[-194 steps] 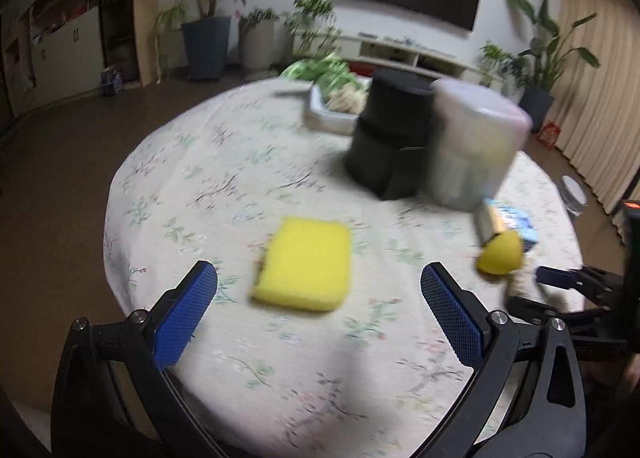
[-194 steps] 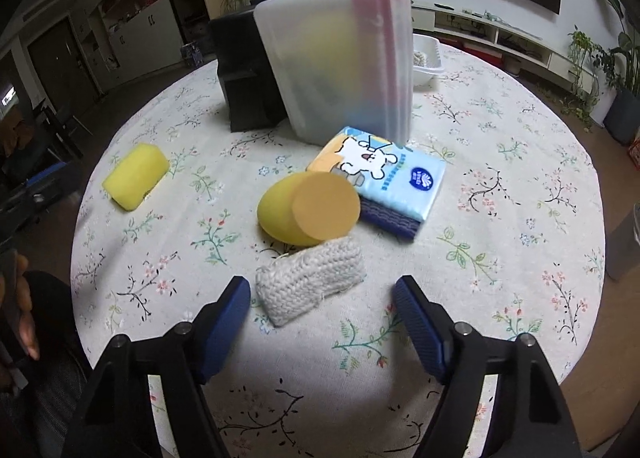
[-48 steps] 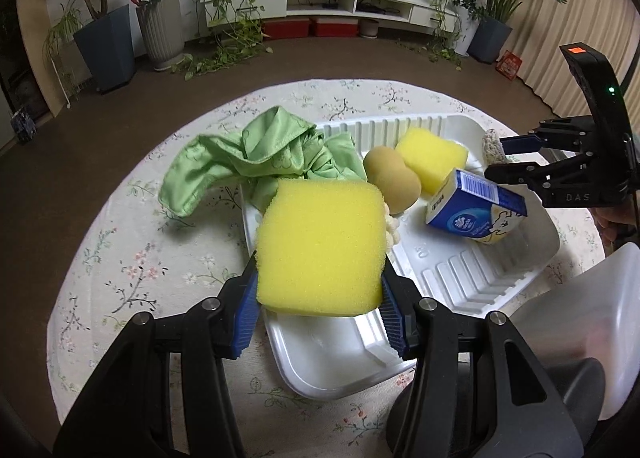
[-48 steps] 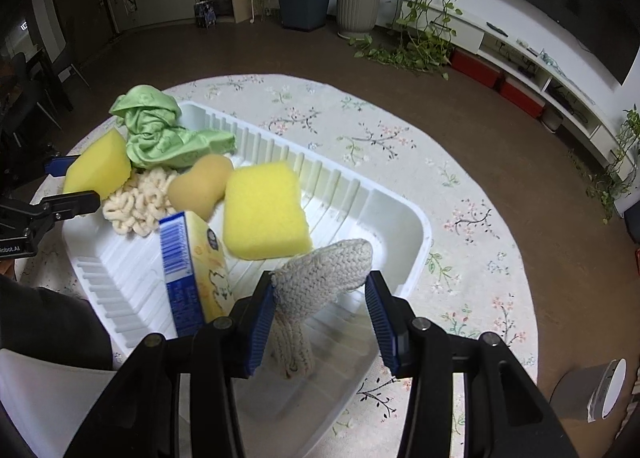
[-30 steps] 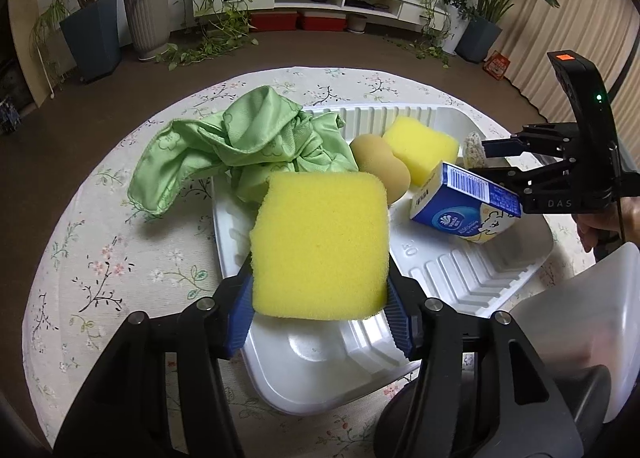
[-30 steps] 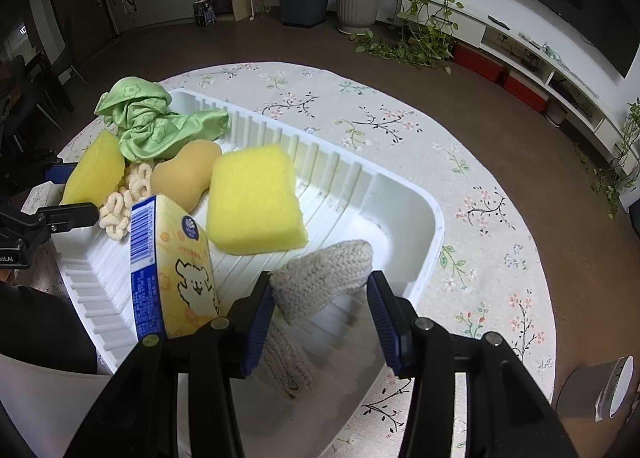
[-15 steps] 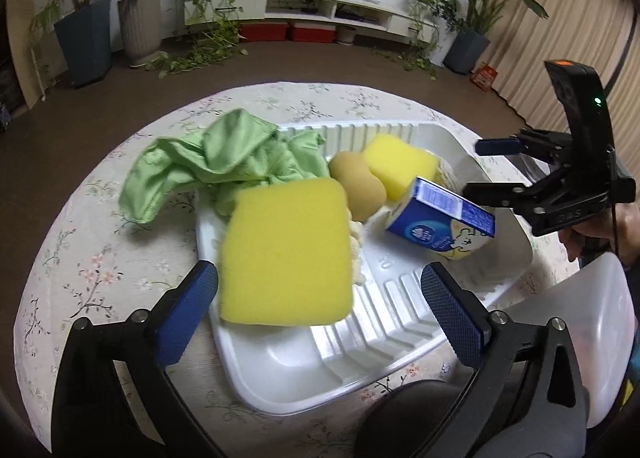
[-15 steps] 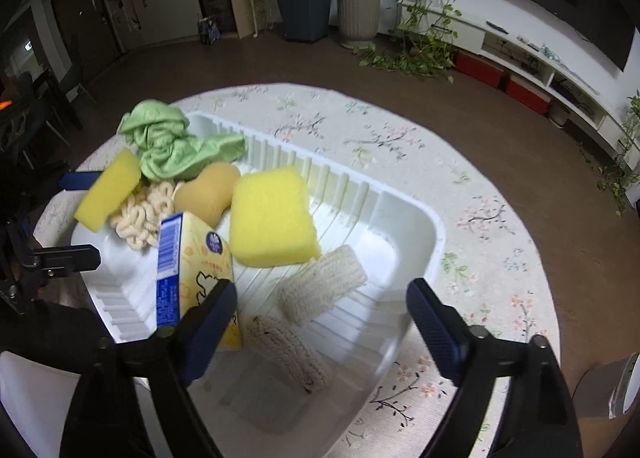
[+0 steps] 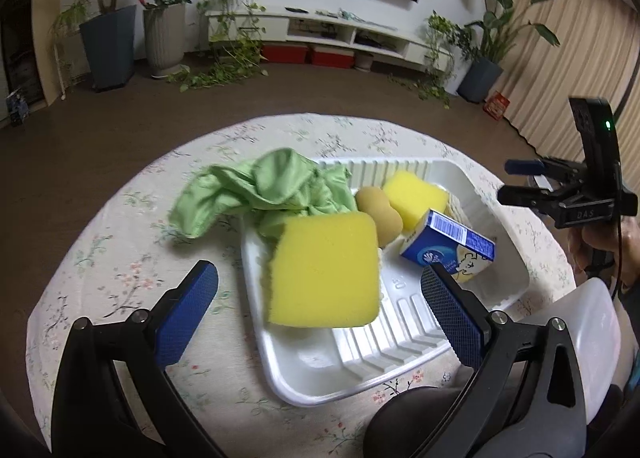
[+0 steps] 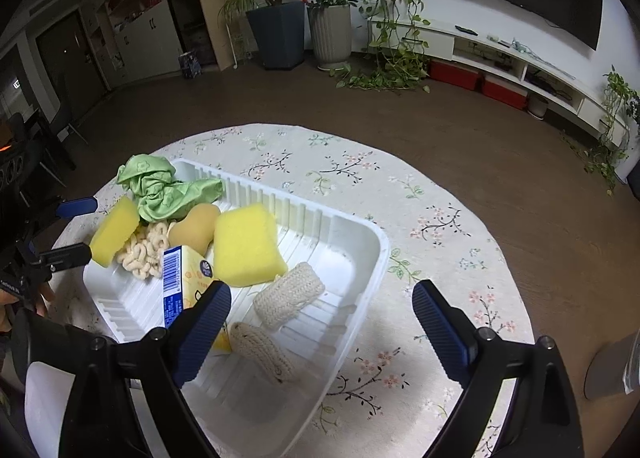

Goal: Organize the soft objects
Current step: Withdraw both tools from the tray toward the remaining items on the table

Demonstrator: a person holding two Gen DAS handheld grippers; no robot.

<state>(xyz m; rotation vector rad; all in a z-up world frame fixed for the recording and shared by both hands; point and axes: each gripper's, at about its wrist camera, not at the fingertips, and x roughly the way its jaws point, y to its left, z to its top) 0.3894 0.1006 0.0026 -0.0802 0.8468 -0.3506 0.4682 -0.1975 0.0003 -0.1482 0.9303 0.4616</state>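
Left wrist view: my left tool is spread wide, grasping nothing. Items in white tray: 2 yellow sponges, the big one at the near-left end resting on the rim and other items, the smaller one at the far side; 1 tan gourd-shaped sponge btwn them; 1 blue tissue pack, tilted; 1 green cloth draped over the tray's far-left corner onto the surface. A pale knit bit shows behind the tissue pack, mostly hidden. My right tool is at far right w/ prongs apart, hand partly cut off. Dark container and translucent lid at btm right, both cropped.

Right wrist view: my right tool is released, wide apart, over the tray. Count here: 2 yellow sponges, 1 tan sponge, 1 tissue pack partly behind my left prong, 1 green cloth, 1 clump of cream curly cord, 2 knit pads, one mid-tray, one nearer me. Left tool at left edge, prongs apart; body lost in shadow.
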